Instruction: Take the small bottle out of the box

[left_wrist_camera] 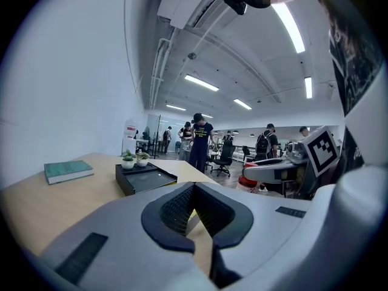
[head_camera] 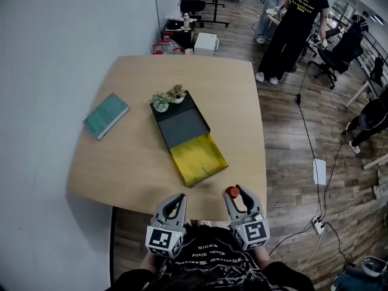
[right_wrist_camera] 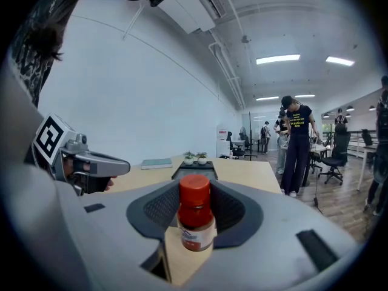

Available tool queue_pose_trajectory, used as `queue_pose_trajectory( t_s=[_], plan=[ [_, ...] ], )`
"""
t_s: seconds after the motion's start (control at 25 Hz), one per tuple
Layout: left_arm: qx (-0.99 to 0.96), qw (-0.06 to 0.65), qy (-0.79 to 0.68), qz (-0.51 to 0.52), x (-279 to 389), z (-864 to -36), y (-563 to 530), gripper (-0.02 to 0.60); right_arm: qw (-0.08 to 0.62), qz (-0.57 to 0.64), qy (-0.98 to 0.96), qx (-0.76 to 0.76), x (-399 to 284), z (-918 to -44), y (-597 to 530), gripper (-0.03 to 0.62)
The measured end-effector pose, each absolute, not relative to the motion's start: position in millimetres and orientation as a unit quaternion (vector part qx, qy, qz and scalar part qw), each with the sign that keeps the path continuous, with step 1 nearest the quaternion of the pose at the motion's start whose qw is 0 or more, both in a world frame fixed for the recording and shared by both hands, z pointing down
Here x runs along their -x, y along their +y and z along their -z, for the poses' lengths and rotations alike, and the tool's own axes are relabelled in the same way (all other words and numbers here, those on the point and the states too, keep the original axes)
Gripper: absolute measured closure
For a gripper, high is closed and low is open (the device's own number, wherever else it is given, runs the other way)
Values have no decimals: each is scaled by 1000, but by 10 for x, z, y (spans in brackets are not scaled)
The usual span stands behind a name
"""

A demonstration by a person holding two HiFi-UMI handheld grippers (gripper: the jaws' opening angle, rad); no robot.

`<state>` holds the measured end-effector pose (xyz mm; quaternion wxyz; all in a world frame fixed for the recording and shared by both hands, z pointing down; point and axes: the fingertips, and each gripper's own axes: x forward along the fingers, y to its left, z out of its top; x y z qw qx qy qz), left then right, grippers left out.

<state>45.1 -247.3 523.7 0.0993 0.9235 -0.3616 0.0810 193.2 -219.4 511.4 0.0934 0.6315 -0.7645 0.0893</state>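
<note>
Wood-topped table [head_camera: 133, 162]. At centre: black box [head_camera: 182, 126], yellow drawer [head_camera: 199, 158] extended toward near edge. Left of box, well apart: teal book [head_camera: 106, 115]. At near edge: left claw [head_camera: 176, 200], jaws together, empty; right claw [head_camera: 237, 193], clamped. On box's far end: two potted plants [head_camera: 168, 97]. In right claw: small bottle [head_camera: 231, 192], red cap up, outside box.

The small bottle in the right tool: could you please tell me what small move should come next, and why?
Probably carry the small bottle forward and set it upright on the bare table beside the box. The right tool is shut on it, at the table's near edge, clear of the box; the left tool is shut and empty.
</note>
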Motion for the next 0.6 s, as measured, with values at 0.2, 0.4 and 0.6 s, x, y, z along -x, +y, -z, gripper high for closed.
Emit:
queue_pose_trajectory(
  t_s=[0.2, 0.4, 0.6],
  plan=[
    [-923, 103, -363, -76, -411, -5233, -2517, 578, 98, -89, -768, -626, -1890, -5131, -2259, 441],
    [-926, 115, -355, -60, -364, -5211, -2558, 578, 100, -88, -772, -621, -1827, -5142, -2340, 441],
    [-921, 115, -365, -67, -308, -5265, -2586, 578, 102, -87, -775, -617, -1785, -5157, -2383, 441]
  ],
)
